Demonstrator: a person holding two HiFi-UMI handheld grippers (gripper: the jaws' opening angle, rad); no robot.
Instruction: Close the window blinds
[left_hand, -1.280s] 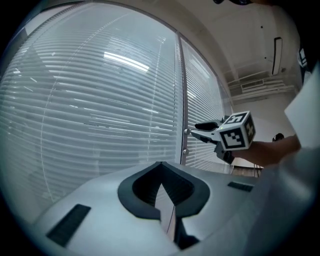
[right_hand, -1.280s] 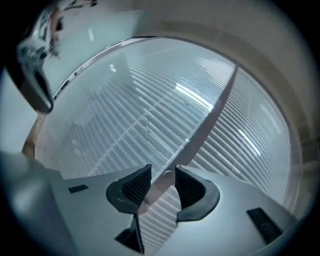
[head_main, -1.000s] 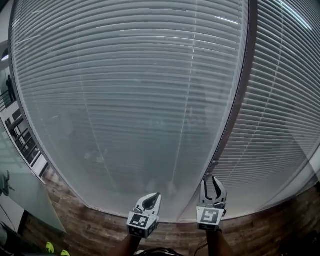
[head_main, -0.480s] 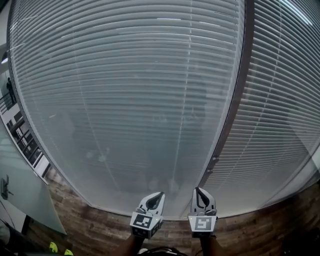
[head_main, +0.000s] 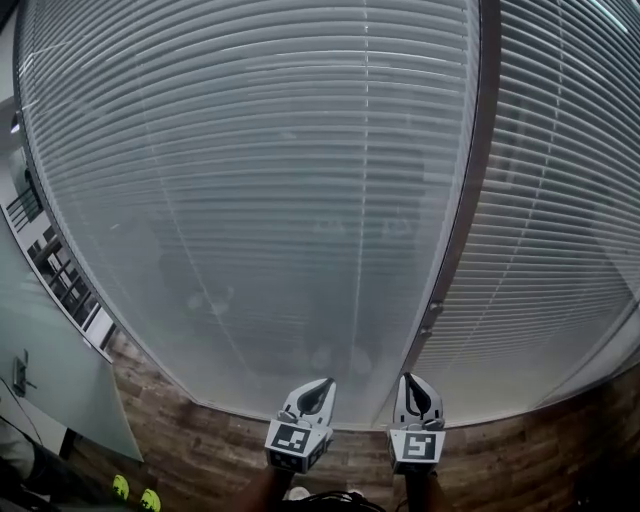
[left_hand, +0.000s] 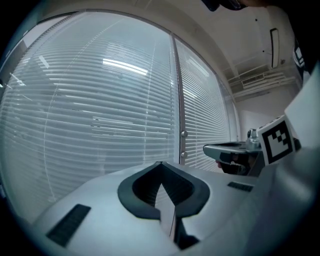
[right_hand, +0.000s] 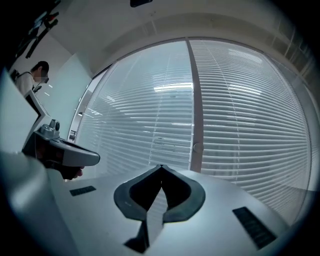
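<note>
Since a second ago my right tool (head_main: 418, 382) has snapped shut on nothing and sits bottom centre beside my left tool (head_main: 316, 388), also closed and empty. Blinds (head_main: 280, 180) fill the frame above them, fully lowered.

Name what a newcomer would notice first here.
The white horizontal-slat window blinds fill nearly the whole head view, split right of centre by a dark vertical frame post. At the bottom edge, the left gripper and right gripper sit side by side, both shut and empty, over a strip of brown wood-plank floor.
</note>
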